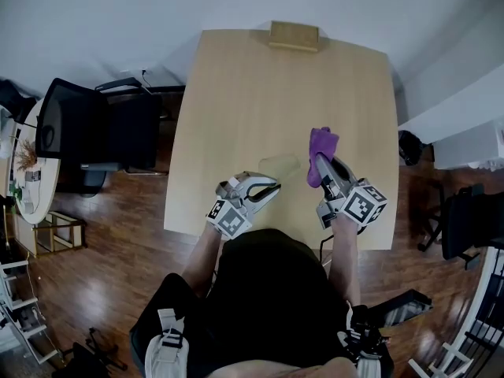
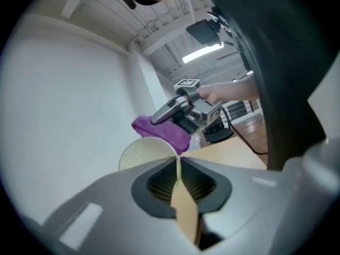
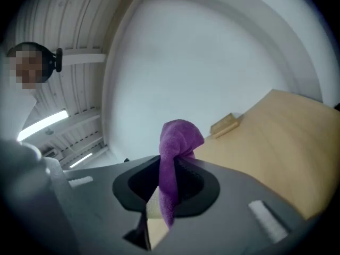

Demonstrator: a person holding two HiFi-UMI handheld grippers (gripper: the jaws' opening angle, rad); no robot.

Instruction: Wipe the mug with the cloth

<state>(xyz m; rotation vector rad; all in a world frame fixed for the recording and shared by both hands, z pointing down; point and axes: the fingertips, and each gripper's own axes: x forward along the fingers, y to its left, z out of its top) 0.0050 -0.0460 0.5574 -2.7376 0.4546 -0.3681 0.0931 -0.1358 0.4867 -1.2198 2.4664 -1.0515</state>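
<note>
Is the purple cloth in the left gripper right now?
No, the purple cloth is clamped in the jaws of the right gripper, while the left gripper pinches the rim of the mug.

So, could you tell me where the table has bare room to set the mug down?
The table is bare from the wooden block at its far edge down to the mug and cloth, and along its left side. Only the near edge around them is crowded.

Mug (image 2: 142, 152) seemingly just left of cloth (image 1: 321, 150)
</note>
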